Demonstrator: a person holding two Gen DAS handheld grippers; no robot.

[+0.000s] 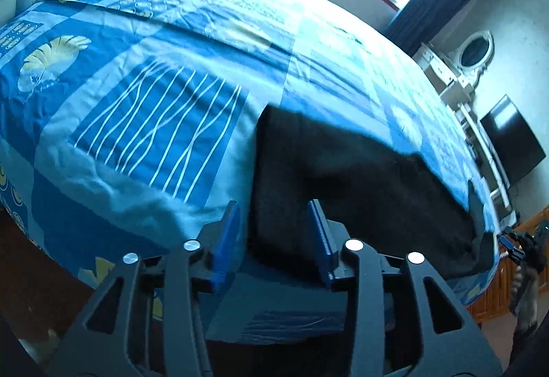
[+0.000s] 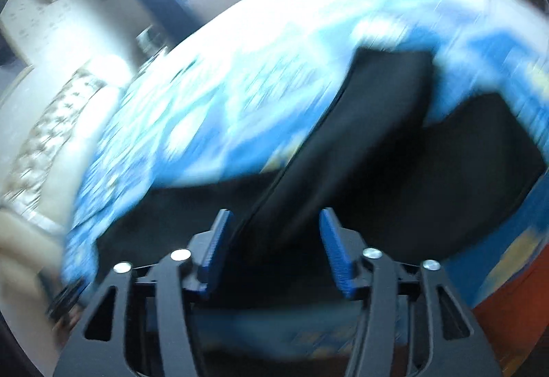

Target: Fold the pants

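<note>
A bed (image 1: 171, 44) with a blue patterned sheet (image 1: 144, 109) filled most of both views; its far edge and the floor beneath were cut off by the round lens border. The dark pants (image 1: 360, 191) lay on the sheet near the bed's near edge, so black that folds and seams were hard to make out. In the right wrist view everything was smeared by blur, and the pants (image 2: 377, 136) showed only as dark slabs, one raised strip running toward the fingers. The left gripper (image 1: 276, 215) stood released, its blue pads apart over the cloth's edge without pressing it. The right gripper (image 2: 274, 222) was likewise spread, cloth between the pads but not pinched.
</note>
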